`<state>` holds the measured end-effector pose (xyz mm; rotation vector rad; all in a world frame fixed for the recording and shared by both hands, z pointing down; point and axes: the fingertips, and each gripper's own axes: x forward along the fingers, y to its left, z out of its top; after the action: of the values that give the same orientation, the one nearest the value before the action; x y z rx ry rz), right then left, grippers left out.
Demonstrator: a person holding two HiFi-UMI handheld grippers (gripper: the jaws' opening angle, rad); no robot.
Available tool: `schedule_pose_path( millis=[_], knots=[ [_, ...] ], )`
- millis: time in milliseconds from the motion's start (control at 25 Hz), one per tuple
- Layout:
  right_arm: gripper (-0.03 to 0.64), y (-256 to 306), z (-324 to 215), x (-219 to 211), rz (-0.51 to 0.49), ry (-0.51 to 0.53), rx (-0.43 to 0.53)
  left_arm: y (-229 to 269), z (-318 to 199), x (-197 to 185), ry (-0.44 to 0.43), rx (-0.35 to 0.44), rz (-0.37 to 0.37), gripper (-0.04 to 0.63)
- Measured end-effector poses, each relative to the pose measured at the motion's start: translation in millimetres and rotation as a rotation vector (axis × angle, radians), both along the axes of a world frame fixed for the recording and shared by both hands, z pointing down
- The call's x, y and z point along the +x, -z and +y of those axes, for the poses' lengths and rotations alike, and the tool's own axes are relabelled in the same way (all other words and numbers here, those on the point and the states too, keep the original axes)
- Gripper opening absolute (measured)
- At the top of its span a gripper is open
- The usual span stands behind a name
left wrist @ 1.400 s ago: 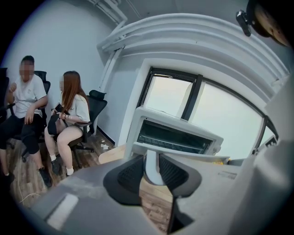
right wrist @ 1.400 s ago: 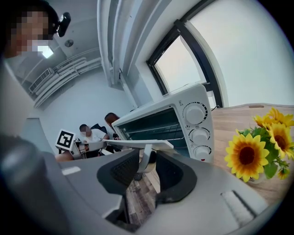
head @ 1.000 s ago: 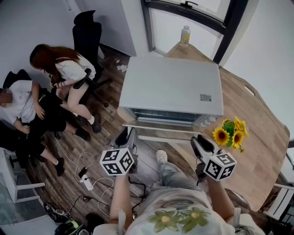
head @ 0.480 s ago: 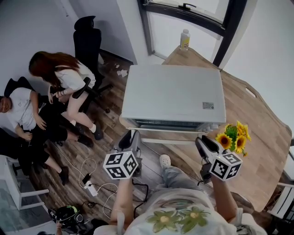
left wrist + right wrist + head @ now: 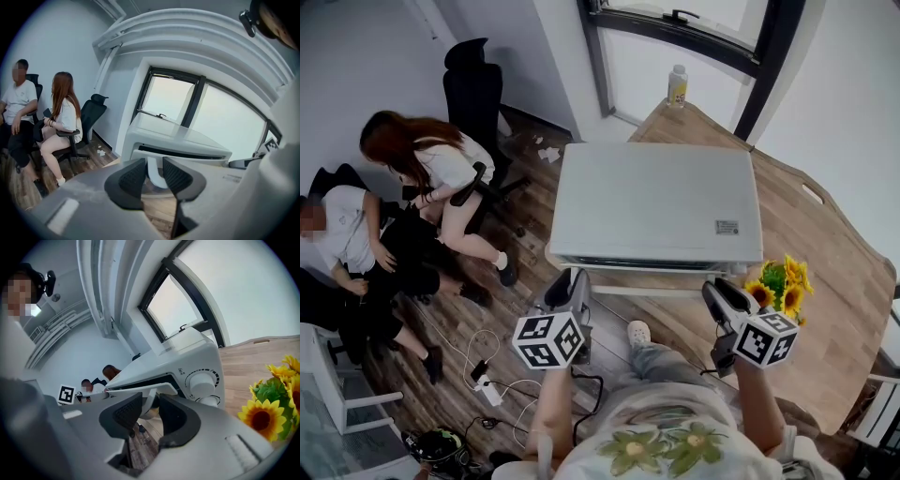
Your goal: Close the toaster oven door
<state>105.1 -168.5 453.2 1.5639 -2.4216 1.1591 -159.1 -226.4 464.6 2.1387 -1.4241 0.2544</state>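
A white toaster oven (image 5: pixel 656 202) stands on the wooden table (image 5: pixel 825 281). Its door (image 5: pixel 652 270) is tilted up, leaving a narrow dark slit under the top. The white door handle (image 5: pixel 647 291) runs along the door's front edge. My left gripper (image 5: pixel 572 283) is shut on the handle's left end, and the handle post (image 5: pixel 155 171) fills the gap between its pads. At the handle's right end, my right gripper (image 5: pixel 719 292) is shut on the handle (image 5: pixel 149 404), just left of the oven's knobs (image 5: pixel 202 380).
Sunflowers (image 5: pixel 783 279) stand right of the oven, close to my right gripper. A bottle (image 5: pixel 677 86) sits at the table's far corner by the window. Two people (image 5: pixel 431 169) sit at the left near an office chair (image 5: pixel 473 80). A power strip (image 5: pixel 492 389) lies on the floor.
The oven door has swung up from well open, with the rack showing, to a narrow slit. Both grippers have risen and moved toward the oven with the handle.
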Motion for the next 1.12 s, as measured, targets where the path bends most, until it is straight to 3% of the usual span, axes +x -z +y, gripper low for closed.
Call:
schedule_pose_path(
  millis=[920,1120],
  knots=[
    [0.118,3.9,-16.8,6.7,-0.067,-0.060,0.020,5.6,-17.0,3.7,0.012,0.037,0.028,0.126],
    [0.118,6.4,-19.2,8.8,-0.033,-0.082,0.062,12.3,-19.5,9.0,-0.049,0.147,-0.081,0.124]
  ],
)
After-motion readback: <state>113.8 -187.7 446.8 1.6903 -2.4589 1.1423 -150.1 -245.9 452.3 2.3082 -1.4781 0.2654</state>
